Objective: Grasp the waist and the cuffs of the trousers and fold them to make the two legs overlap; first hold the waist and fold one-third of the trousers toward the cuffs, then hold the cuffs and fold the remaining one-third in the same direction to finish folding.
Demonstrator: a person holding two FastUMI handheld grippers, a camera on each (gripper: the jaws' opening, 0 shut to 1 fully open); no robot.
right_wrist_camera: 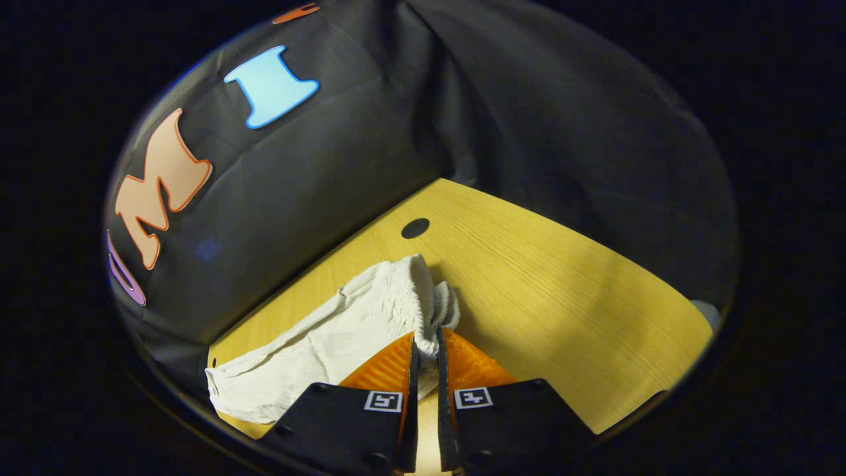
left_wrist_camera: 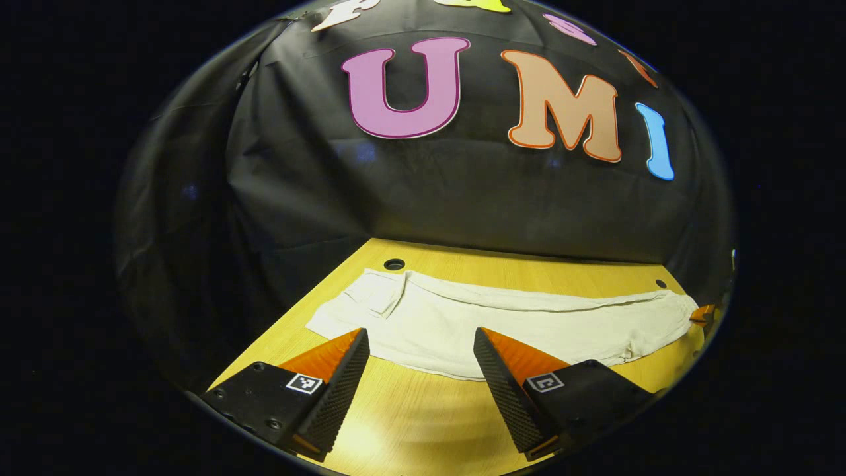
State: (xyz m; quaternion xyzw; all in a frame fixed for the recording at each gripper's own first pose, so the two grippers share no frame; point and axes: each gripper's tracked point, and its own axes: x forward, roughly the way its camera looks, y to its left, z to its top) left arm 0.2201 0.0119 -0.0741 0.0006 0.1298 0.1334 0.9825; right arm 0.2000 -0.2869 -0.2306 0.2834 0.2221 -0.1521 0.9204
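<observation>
White trousers (left_wrist_camera: 502, 320) lie flat across the wooden table (left_wrist_camera: 423, 416), the wide end with a pocket flap (left_wrist_camera: 378, 295) to the left and the narrow end to the right. My left gripper (left_wrist_camera: 420, 334) hovers open over their near edge, nothing between its fingers. A sliver of my right gripper (left_wrist_camera: 702, 313) shows at the narrow end. In the right gripper view, my right gripper (right_wrist_camera: 426, 340) is shut on the ribbed, gathered end of the trousers (right_wrist_camera: 396, 297), lifting it a little; the rest trails away to the left.
The black cloth wall runs close behind the table on the far and side edges. Round cable holes (left_wrist_camera: 394, 264) (right_wrist_camera: 415, 228) sit near the back corners. Bare tabletop (right_wrist_camera: 562, 297) stretches right of the right gripper.
</observation>
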